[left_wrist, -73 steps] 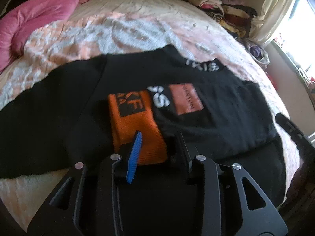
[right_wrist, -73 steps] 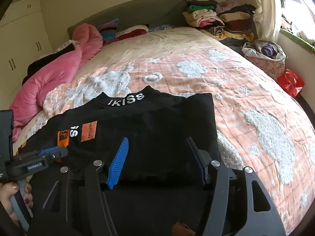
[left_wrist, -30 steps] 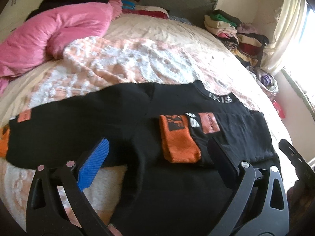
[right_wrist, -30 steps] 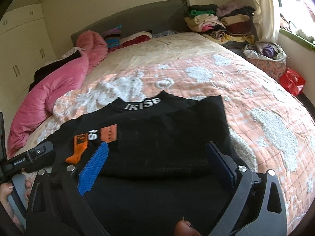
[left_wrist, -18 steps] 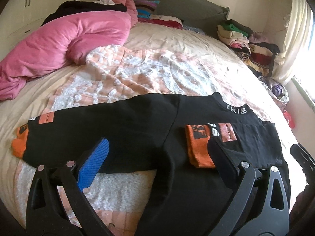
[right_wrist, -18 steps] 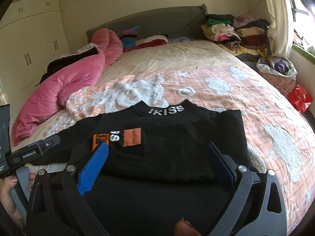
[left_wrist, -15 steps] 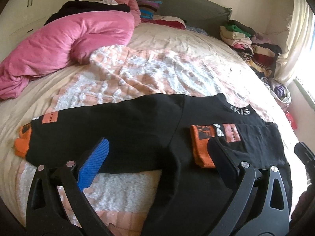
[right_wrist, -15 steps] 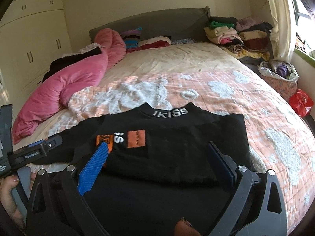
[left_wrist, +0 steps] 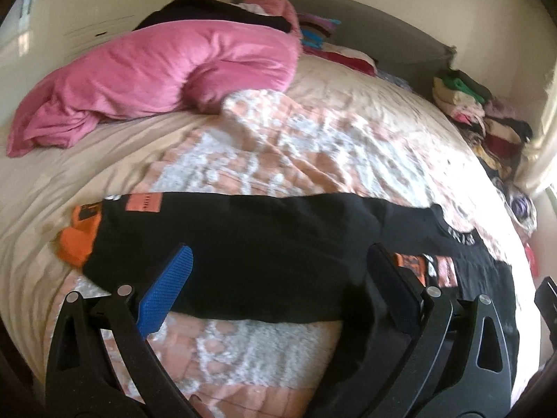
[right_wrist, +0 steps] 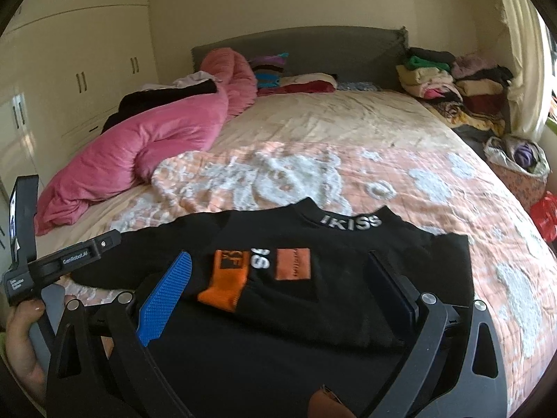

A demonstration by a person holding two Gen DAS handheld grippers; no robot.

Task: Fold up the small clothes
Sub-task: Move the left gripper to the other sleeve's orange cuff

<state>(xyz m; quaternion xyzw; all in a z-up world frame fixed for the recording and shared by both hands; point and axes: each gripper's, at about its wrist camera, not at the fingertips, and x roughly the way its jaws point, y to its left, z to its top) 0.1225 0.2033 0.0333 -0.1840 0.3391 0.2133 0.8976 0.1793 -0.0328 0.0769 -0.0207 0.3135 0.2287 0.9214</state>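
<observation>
Your black sweater [right_wrist: 348, 278] lies flat on the bed [right_wrist: 348, 129], collar away from you. One sleeve [right_wrist: 264, 278] is already folded across the chest, with its orange cuff [right_wrist: 222, 289] on the body. The other sleeve [left_wrist: 243, 254] is not folded. It stretches straight out to your left, with its long axis across the bed, and it ends in an orange cuff [left_wrist: 78, 240] at the far left.

Your left gripper [left_wrist: 278, 275] hovers over the middle of this sleeve. Its jaws are wide apart and hold nothing. The cuff lies to the left of the jaws, so you will probably have to move left to reach it. The left hand is clearly the nearer one for this sleeve.

Your right gripper [right_wrist: 278, 285] hovers above the chest of the sweater, also wide apart and empty. It is well away from the spread sleeve.

Nothing lies on the quilt between the left jaws and the cuff. The pink blanket [left_wrist: 167, 80] is well behind the sleeve, and the piles of clothes [right_wrist: 449, 76] are at the far right corner, so I think they will not disturb the fold.
</observation>
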